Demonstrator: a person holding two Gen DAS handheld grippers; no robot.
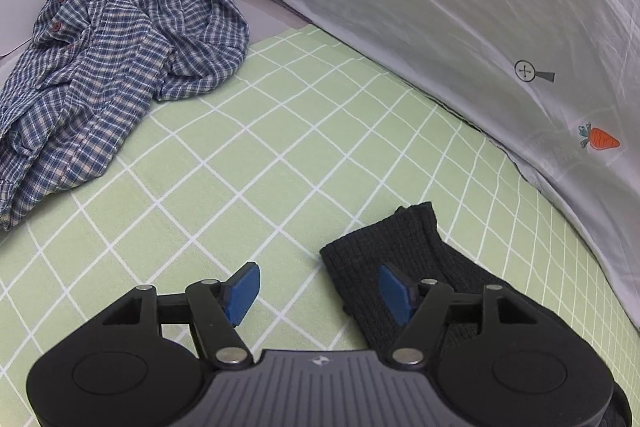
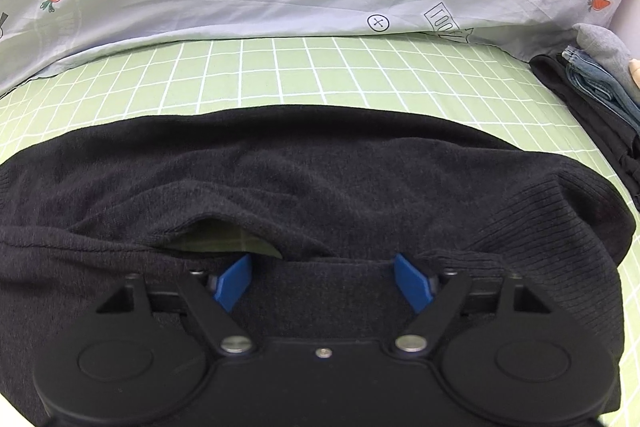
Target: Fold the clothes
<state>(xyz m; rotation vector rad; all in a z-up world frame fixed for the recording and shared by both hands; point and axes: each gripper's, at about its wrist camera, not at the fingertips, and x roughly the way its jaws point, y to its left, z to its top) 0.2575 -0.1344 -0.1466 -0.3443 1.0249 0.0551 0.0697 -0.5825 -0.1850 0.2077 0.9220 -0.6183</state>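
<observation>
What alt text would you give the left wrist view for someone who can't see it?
The open left gripper hovers over a green checked sheet, its right blue finger above a black knit garment. A crumpled blue plaid shirt lies beyond, beside a pale duvet.

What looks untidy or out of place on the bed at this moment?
The plaid shirt lies crumpled in a heap at the edge of the green checked sheet, not folded. The black sweater is bunched, with a gap showing the sheet beneath. Nothing looks damaged or spilled.
</observation>
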